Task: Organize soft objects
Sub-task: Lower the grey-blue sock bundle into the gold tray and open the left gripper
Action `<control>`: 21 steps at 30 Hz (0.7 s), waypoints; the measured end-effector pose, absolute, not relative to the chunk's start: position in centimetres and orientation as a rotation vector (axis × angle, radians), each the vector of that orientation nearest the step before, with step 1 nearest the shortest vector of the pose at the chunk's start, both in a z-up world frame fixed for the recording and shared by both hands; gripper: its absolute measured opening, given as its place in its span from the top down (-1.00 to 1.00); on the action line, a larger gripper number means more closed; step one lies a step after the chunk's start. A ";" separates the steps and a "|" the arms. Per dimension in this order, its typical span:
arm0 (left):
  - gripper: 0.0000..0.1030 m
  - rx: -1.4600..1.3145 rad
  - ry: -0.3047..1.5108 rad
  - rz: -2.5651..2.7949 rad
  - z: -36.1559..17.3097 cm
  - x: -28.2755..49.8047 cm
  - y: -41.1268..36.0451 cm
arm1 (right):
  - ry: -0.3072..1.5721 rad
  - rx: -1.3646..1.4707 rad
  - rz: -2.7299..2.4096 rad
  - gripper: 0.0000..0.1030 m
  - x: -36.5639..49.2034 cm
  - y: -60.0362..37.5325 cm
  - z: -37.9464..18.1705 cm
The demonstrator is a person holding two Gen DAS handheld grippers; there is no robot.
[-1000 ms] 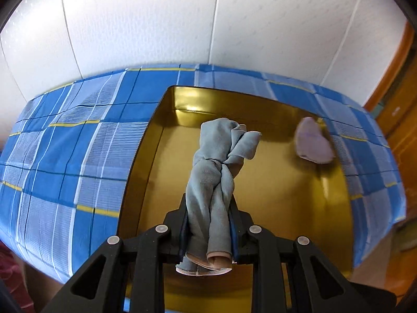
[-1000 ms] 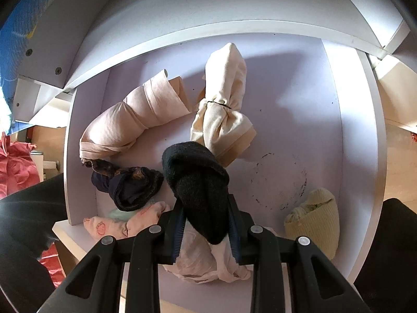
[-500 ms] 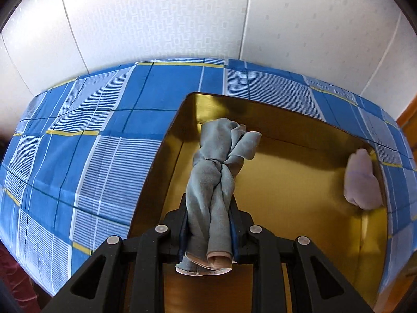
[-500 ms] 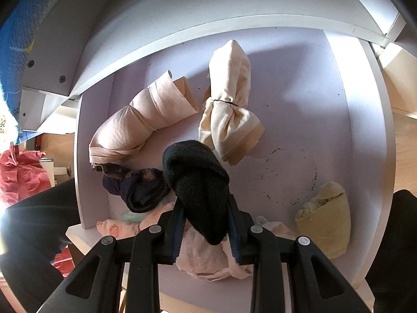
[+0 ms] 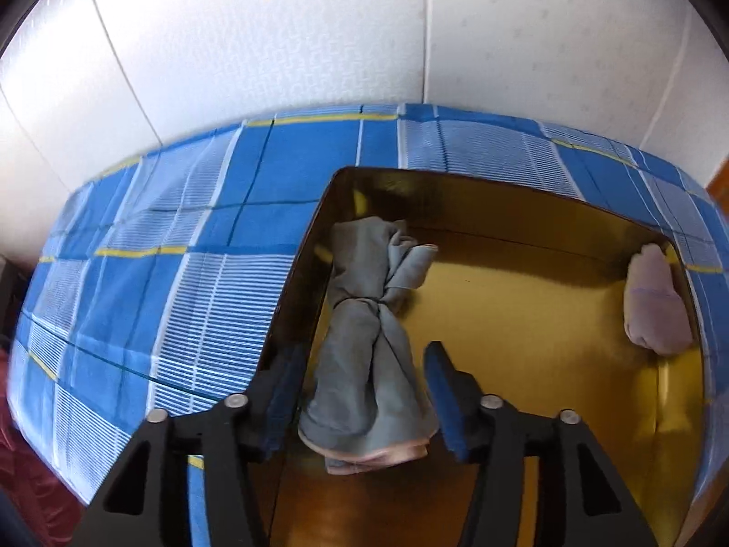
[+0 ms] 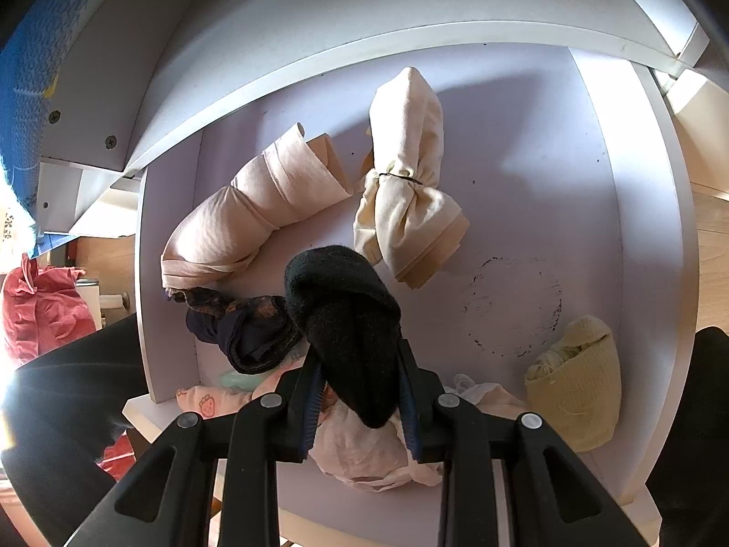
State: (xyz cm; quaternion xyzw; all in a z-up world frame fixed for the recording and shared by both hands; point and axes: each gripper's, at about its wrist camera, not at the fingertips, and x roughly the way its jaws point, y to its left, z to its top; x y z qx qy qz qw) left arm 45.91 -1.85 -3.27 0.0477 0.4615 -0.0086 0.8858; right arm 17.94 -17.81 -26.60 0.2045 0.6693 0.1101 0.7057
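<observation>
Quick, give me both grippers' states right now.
Left gripper: jaws opening, grey bundle between them, no longer pinched.
Right gripper: shut on the black sock.

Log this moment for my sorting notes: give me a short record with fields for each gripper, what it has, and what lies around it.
left gripper: jaws opening, pads clear of grey tied bundle between them
gold tray: holds grey bundle at left, pale lilac bundle at right
under tray: blue checked cloth
right gripper: shut on black sock roll
white shelf compartment: pink roll, cream tied bundle, dark patterned bundle, yellow knit piece
</observation>
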 end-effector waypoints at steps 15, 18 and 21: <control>-0.29 0.204 0.853 -0.061 -0.6 38.2 -1.0 | 1.482 0.422 0.242 0.45 17.9 -17.5 -26.6; -0.29 0.203 0.837 -0.076 -0.5 36.0 -0.9 | 1.481 0.415 0.239 0.45 17.9 -17.5 -26.7; -0.29 0.237 0.809 -0.081 -0.3 33.6 -1.2 | 1.481 0.403 0.235 0.45 17.9 -17.5 -26.8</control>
